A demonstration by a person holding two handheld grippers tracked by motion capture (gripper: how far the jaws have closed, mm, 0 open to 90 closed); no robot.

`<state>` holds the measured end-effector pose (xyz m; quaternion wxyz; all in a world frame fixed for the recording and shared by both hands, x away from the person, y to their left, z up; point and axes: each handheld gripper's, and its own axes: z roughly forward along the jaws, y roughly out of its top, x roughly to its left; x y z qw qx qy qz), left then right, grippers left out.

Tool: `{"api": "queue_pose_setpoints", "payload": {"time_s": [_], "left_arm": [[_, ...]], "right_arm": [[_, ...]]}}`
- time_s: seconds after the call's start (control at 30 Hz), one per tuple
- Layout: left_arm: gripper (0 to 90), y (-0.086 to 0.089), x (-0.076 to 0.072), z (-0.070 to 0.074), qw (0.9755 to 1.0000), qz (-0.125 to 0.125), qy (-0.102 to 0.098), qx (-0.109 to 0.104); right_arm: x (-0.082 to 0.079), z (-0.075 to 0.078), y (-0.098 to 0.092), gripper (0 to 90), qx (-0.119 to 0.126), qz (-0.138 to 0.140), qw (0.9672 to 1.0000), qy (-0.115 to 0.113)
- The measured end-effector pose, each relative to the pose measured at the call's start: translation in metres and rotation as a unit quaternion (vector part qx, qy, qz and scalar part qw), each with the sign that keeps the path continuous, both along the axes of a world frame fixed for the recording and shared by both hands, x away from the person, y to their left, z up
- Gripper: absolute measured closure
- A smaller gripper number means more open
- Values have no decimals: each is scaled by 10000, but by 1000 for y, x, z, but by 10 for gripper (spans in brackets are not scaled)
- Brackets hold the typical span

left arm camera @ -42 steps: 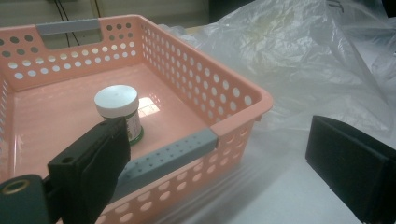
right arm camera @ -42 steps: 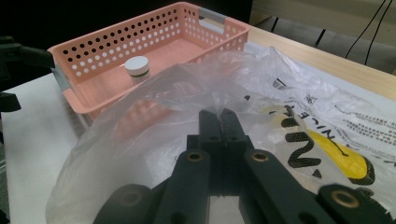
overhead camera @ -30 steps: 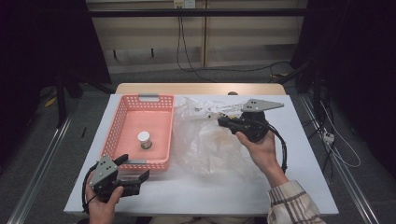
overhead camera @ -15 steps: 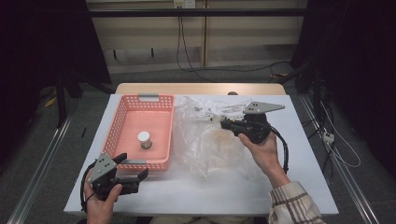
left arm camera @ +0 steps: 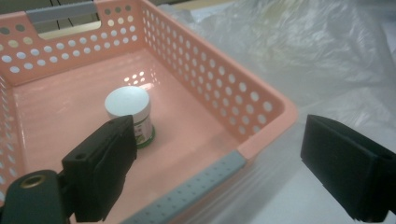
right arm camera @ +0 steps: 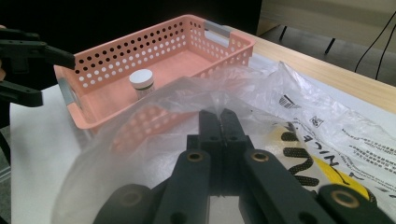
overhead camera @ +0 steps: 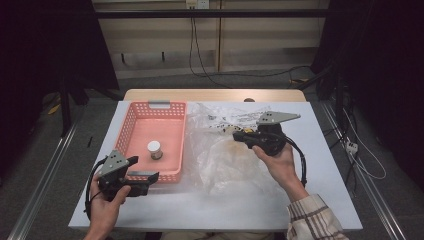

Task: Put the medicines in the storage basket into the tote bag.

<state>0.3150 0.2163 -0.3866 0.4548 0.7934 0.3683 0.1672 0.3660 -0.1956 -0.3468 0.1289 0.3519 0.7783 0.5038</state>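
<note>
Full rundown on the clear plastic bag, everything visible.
The clear, crinkled plastic bag is thin, glossy film with black print, a barcode and a yellow patch on its far part. It lies spread on the white table, right of the pink perforated plastic basket, its edge against the basket's right wall. One fold is pulled up into a peak and pinched between the shut jaws of the right gripper. Whether anything is inside I cannot tell.

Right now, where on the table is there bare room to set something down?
Bare strips: the front edge of the table below the plastic bag, and the right side beyond the right tool. Inside the basket, floor around the jar is free. The middle is crowded by the bag.
</note>
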Motion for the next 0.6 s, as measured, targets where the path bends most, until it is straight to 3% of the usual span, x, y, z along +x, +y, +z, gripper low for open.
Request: {"api": "queue_pose_setpoints", "payload": {"time_s": [0.1,0.17,0.3,0.4,0.47,0.6], "left_arm": [[104,-2,11,2,9998,-98,119,162],[90,-2,18,4,9989,-337,218,261],[79,-6,30,8,9978,-436,294,413],[104,-9,39,9,9970,-414,270,602],[108,-10,47,10,9962,-400,402,663],[116,-8,65,10,9964,-225,513,633]], "right_arm": [[1,1,-2,900,25,-28,10000,-15],[1,1,-2,900,28,-36,10000,-7],[1,0,-2,900,19,-20,10000,-4],[0,0,-1,900,25,-15,10000,-31],[-1,0,-1,900,15,21,10000,-46],[0,0,-1,900,11,12,10000,-33]]}}
